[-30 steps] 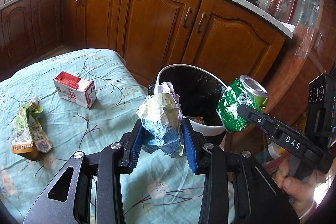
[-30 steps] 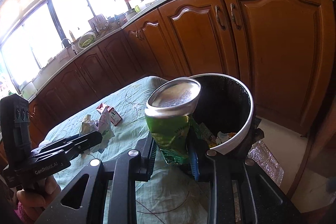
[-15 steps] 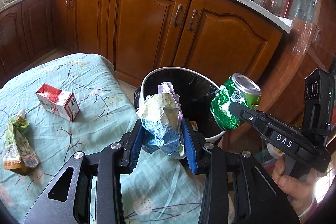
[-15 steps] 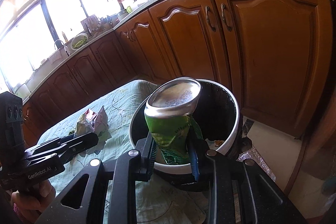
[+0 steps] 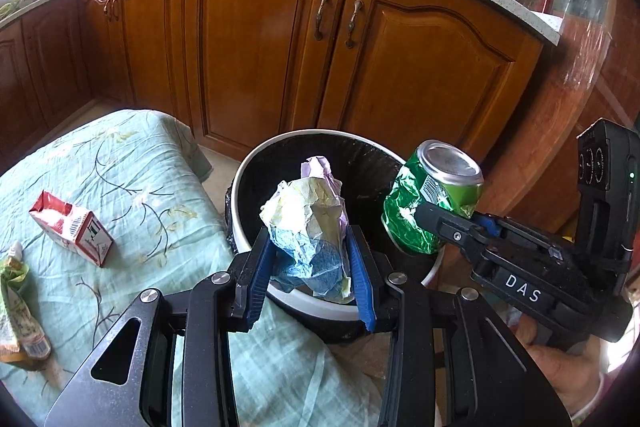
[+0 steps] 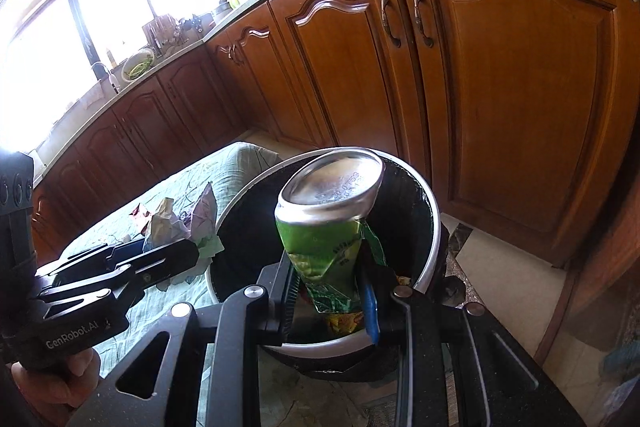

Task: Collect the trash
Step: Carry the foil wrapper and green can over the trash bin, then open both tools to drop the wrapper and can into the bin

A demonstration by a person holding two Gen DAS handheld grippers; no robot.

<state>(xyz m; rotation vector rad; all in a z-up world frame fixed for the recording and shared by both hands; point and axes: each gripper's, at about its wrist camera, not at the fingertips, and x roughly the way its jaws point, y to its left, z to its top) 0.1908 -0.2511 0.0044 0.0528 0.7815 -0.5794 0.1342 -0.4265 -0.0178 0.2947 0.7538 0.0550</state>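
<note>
Left tongs (image 5: 310, 259) clamped on crumpled paper (image 5: 310, 215) above bin (image 5: 256, 163), right tongs (image 6: 330, 293) squeezing crushed green can (image 6: 326, 227) over bin, carton (image 5: 72, 227) and wrapper (image 5: 18, 311) on bench (image 5: 160, 187), cabinets (image 5: 260, 47) behind.

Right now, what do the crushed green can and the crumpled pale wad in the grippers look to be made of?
The crushed green can, in the right gripper, looks like thin aluminium: shiny bare silver end, glossy printed wall folded into sharp dents. The crumpled pale wad, in the left gripper, seems matte paper or tissue, softly creased, blue underneath.
</note>
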